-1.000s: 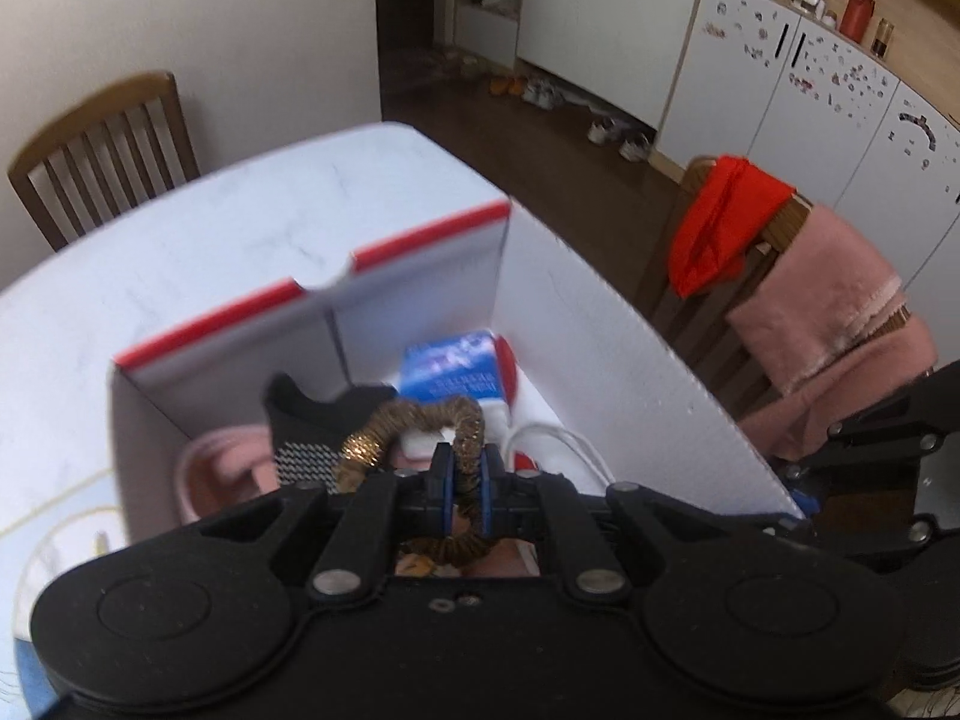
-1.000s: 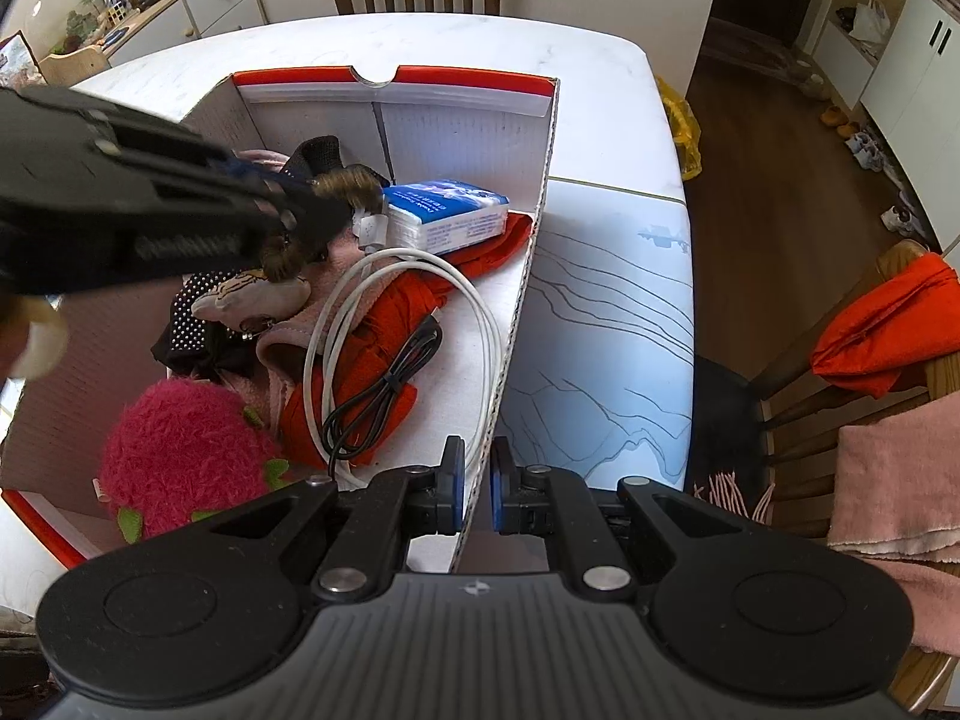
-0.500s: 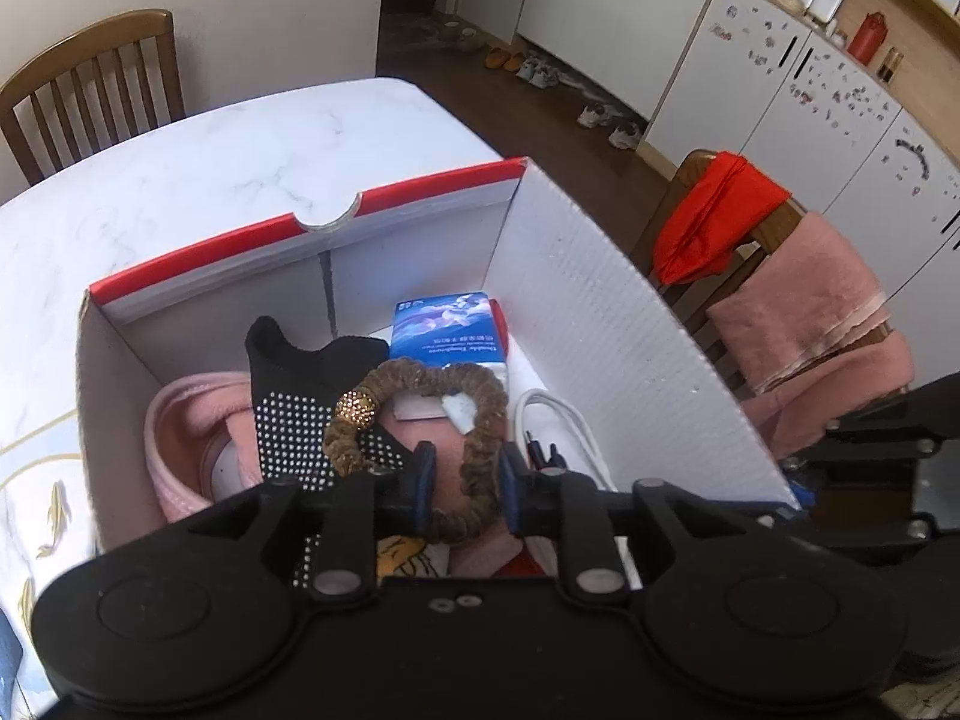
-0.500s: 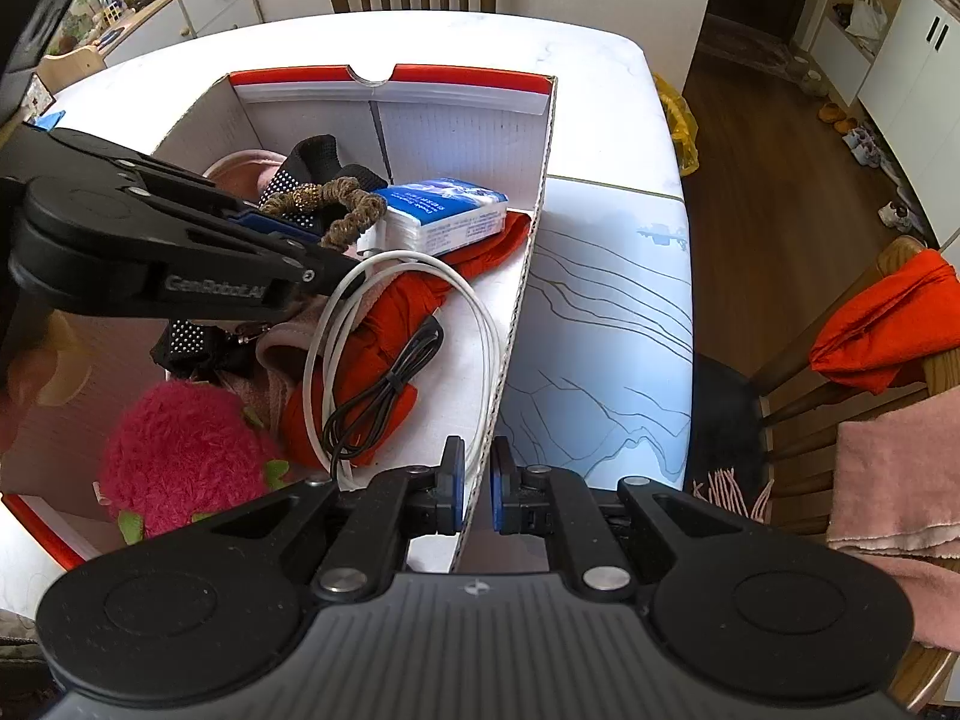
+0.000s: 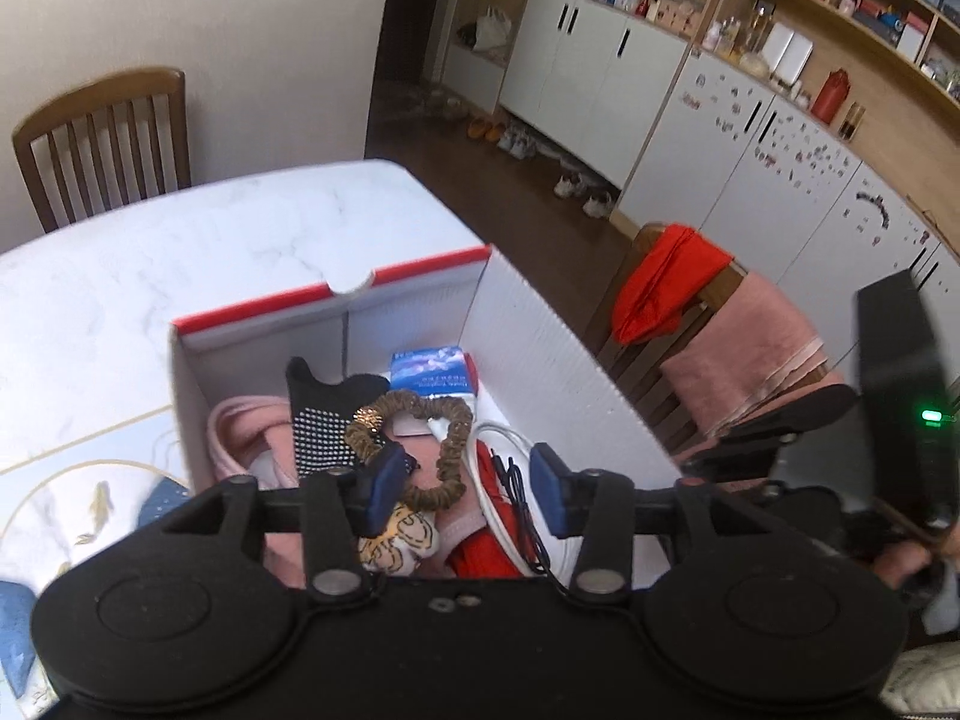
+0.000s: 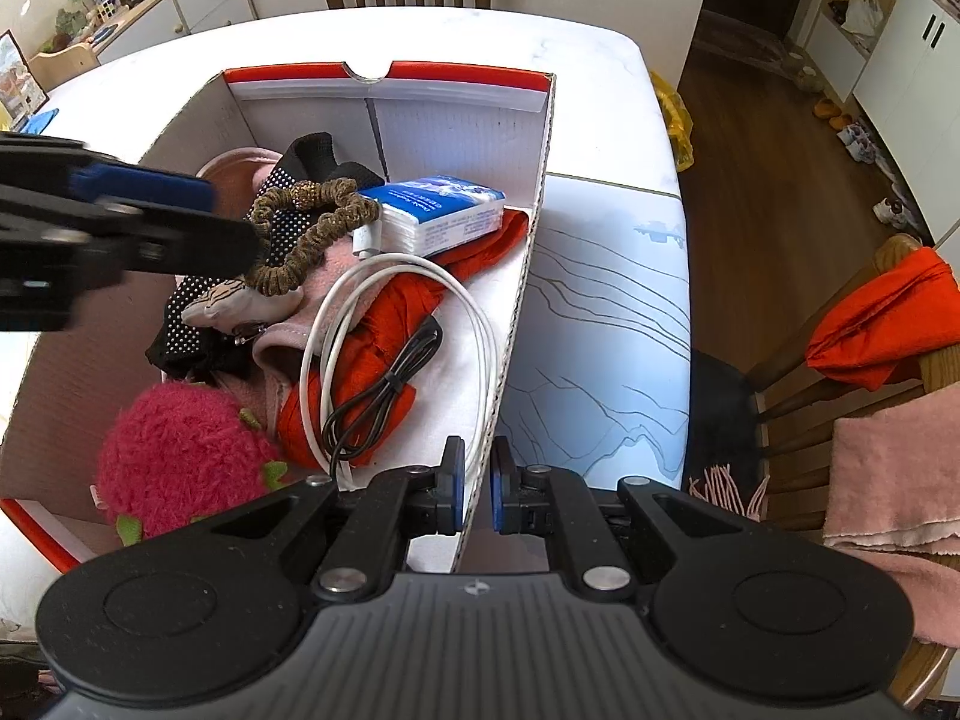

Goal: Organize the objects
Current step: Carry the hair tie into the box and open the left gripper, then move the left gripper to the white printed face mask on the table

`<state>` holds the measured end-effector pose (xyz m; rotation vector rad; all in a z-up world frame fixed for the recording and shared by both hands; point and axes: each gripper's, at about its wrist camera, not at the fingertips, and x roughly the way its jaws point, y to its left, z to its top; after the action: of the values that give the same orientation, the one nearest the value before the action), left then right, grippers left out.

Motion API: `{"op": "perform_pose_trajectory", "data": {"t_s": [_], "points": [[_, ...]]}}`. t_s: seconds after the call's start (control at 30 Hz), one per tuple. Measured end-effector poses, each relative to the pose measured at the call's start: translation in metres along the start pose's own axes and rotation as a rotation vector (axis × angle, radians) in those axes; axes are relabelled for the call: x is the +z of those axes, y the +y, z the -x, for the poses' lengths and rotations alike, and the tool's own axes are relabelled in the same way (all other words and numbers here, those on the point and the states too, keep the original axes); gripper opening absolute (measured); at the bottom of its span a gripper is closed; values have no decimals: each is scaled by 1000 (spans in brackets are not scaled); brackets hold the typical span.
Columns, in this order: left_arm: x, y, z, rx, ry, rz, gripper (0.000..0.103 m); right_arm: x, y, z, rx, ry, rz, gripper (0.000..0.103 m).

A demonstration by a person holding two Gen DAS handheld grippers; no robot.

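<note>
From the left wrist view, the left tool [image 5: 462, 483] is seen above a white box [image 5: 540, 360] with a red rim, which stands on a marble surface [image 5: 180, 252]. Its jaws are opening and nothing is gripped between them. A brown scrunchie [image 5: 447, 438] lies in the box just beyond the blue pads [image 5: 384, 480], released, on top of a black dotted sock [image 5: 318, 420] and pink cloth [image 5: 240, 432]. A blue tissue pack [image 5: 429, 369] is seen against the far wall of the box, and white and black cables lie to the right of the scrunchie. The right tool's body [image 5: 900, 396] shows at the right edge.

From the right wrist view, the right tool [image 6: 472, 495] is seen clenched on the box [image 6: 522, 300] wall, the thin edge pinched between its pads. Inside the box, the scrunchie [image 6: 312, 228] rests on the sock [image 6: 300, 156], touching the tissue pack [image 6: 444, 210]. A white cable [image 6: 480, 324] loops over red cloth [image 6: 384, 324], with a black cable [image 6: 384, 390] coiled on it. A pink fuzzy toy [image 6: 180, 456] sits in the near corner. The left tool [image 6: 120, 222] hangs blurred over the box's left side.
</note>
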<state>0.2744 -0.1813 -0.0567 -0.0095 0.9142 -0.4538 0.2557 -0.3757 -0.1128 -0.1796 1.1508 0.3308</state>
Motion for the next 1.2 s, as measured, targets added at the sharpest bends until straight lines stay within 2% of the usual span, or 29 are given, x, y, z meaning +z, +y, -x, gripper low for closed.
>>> {"op": "perform_pose_trajectory", "data": {"t_s": [0.13,0.2,0.43,0.83,0.97,1.07,1.2], "points": [[-6,4,28,40,-57,8,71,1,1,0,-6,-2,0,8],[-10,8,40,51,-75,18,74,2,1,1,-7,-2,0,8],[-31,30,75,111,-88,85,97,3,3,1,-15,3,12,8],[-81,69,98,205,-73,231,102,4,5,0,-22,9,29,8],[-97,78,94,244,-52,220,102,4,6,1,-26,10,35,8],[-112,80,83,286,-10,170,102,4,6,0,-26,12,38,8],[-132,82,64,267,56,129,102,3,7,-1,-31,18,44,8]]}}
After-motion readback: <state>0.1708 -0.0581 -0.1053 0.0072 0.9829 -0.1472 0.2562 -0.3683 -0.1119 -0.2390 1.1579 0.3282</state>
